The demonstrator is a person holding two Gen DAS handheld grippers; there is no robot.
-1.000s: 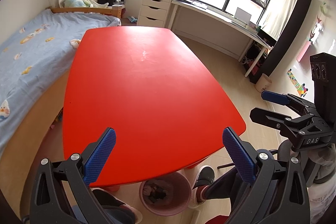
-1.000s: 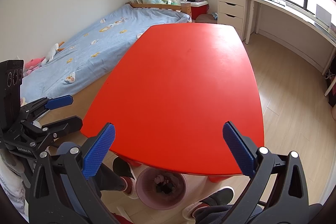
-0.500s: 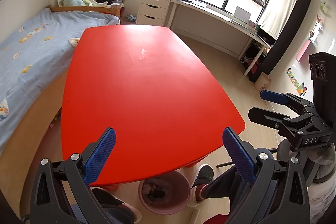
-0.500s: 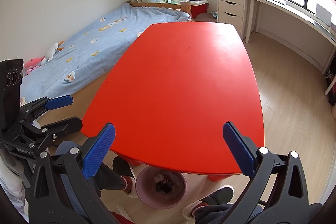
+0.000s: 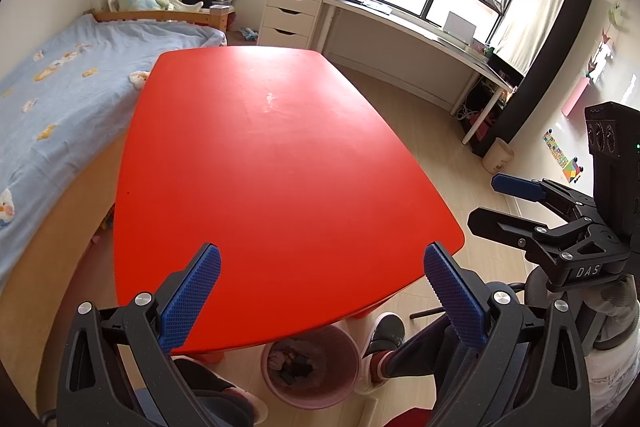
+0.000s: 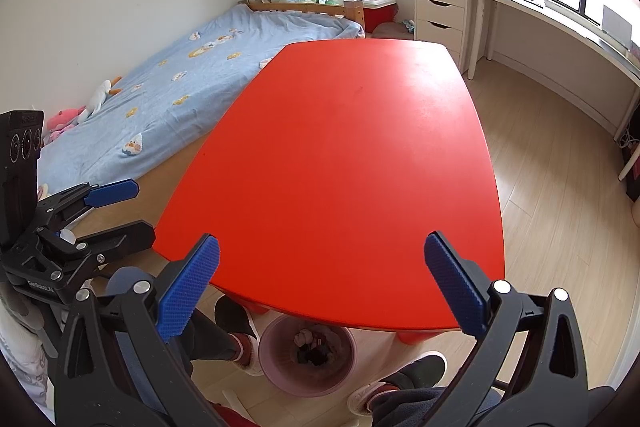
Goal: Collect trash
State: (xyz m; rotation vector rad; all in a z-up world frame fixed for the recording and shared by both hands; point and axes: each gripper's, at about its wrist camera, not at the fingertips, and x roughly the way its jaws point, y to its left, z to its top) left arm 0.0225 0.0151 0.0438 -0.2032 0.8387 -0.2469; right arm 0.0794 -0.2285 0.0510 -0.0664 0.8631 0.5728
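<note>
Item one, my left gripper (image 5: 322,279): blue-padded jaws spread wide, holding nothing, poised above the near edge of the glossy red oval-cornered plastic table (image 5: 280,155). Item two, that tabletop: no trash visible on it in either view. Item three, the round pink plastic waste bin (image 6: 307,361) on the floor under the near edge, between my feet: crumpled scraps lie inside; what they are is too small to tell. Item four, my right gripper (image 6: 322,277): jaws likewise wide apart and empty. Status, by my judgement: collection looks complete or nearly so; I see nothing left to gather.
</note>
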